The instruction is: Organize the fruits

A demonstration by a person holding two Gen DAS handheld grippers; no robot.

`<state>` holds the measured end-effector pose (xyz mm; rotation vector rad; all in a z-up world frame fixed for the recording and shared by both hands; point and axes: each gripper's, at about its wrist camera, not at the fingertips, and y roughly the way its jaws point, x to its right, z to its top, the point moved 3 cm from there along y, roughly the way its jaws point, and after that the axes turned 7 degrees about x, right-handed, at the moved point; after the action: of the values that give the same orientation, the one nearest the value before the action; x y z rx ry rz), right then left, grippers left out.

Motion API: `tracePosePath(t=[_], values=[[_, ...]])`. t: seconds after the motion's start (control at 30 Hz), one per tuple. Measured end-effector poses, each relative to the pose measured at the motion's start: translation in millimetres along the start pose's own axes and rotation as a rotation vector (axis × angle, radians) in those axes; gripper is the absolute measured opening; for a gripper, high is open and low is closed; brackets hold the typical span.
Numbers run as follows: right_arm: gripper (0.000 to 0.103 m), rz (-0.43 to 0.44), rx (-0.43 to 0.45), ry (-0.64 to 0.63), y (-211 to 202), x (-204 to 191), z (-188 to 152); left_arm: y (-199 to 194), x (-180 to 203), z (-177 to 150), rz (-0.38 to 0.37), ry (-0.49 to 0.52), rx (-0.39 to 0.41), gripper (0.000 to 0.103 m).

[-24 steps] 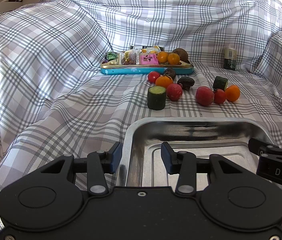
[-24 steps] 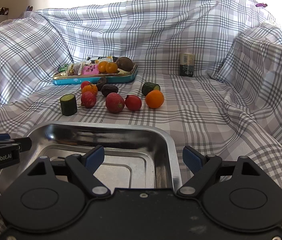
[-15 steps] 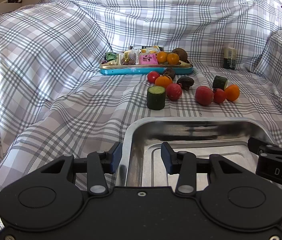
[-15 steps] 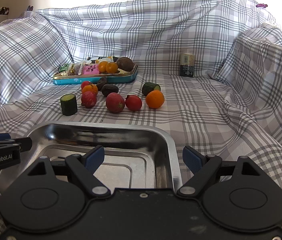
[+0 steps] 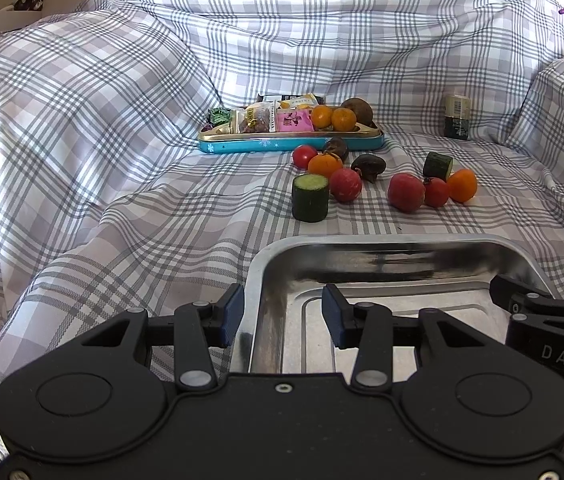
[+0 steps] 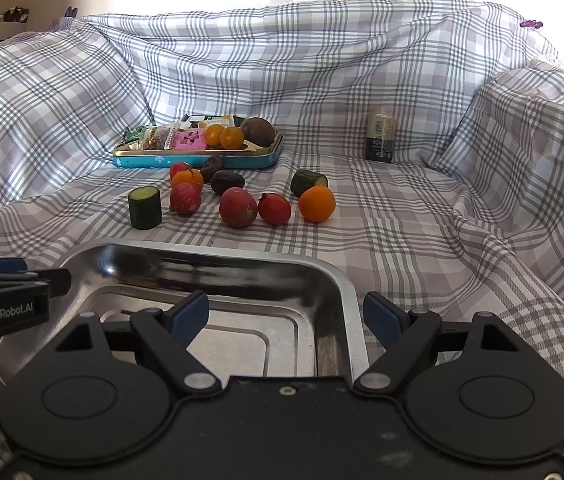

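A steel tray (image 5: 382,239) lies on the checked cloth right in front of me. My left gripper (image 5: 282,314) stands open astride the tray's left rim, one finger outside and one inside, pads apart from the metal. Over the tray's right rim (image 6: 348,308) my right gripper (image 6: 286,316) is open wider, straddling it the same way. Beyond the tray lie loose fruits: an upright cucumber piece (image 5: 310,198), red fruits (image 5: 406,192), oranges (image 5: 462,186), dark fruits (image 5: 366,166) and a second cucumber piece (image 5: 437,165). The steel tray holds nothing.
A teal tin (image 5: 290,145) farther back holds snack packets, two oranges and a brown fruit. A small jar (image 5: 457,116) stands at the back right. The cloth rises into folds on the left, right and behind. The cloth's front edge drops off at the near left.
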<state>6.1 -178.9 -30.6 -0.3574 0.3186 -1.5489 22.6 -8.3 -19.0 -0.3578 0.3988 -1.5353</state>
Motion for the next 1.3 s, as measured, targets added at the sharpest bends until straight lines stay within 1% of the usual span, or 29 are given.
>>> tracePosePath(t=[0.33, 0.57, 0.67, 0.77, 0.83, 0.93, 1.03, 1.07, 1.1, 1.2, 1.3], values=[[0.086, 0.006, 0.019, -0.030, -2.8, -4.6, 0.2, -1.3, 4.8, -0.5, 0.008, 0.024, 0.009, 0.051], [0.086, 0.019, 0.033, -0.044, -5.3, -7.9, 0.4, -4.5, 12.5, -1.9, 0.013, 0.073, 0.028, 0.051], [0.085, 0.032, 0.025, -0.032, -3.8, -6.9, 1.2, -5.1, 14.8, -1.8, 0.010, 0.091, 0.031, 0.051], [0.083, 0.055, -0.004, -0.010, -0.6, -4.6, 2.6, -5.4, 13.5, 1.5, 0.007, 0.084, 0.025, 0.051], [0.080, 0.074, -0.021, 0.001, 0.6, -3.7, 4.3, -5.3, 11.3, 5.4, 0.001, 0.070, 0.016, 0.051], [0.073, 0.100, -0.035, 0.012, 1.5, -3.1, 7.6, -4.7, 9.6, 14.4, -0.012, 0.067, 0.013, 0.051], [0.062, 0.118, -0.060, 0.026, 7.7, -0.9, 14.2, -1.7, 10.6, 28.3, -0.022, 0.092, 0.033, 0.051], [0.055, 0.119, -0.069, 0.034, 11.8, 0.9, 17.3, 0.3, 11.0, 34.1, -0.027, 0.102, 0.043, 0.051], [0.051, 0.117, -0.077, 0.042, 16.1, 3.2, 21.0, 2.2, 11.3, 38.7, -0.031, 0.109, 0.050, 0.051], [0.049, 0.109, -0.084, 0.072, 31.4, 13.7, 35.1, 13.8, 11.5, 51.5, -0.042, 0.127, 0.070, 0.051], [0.049, 0.104, -0.067, 0.076, 46.3, 24.5, 47.2, 29.5, 12.7, 56.1, -0.044, 0.151, 0.073, 0.051]])
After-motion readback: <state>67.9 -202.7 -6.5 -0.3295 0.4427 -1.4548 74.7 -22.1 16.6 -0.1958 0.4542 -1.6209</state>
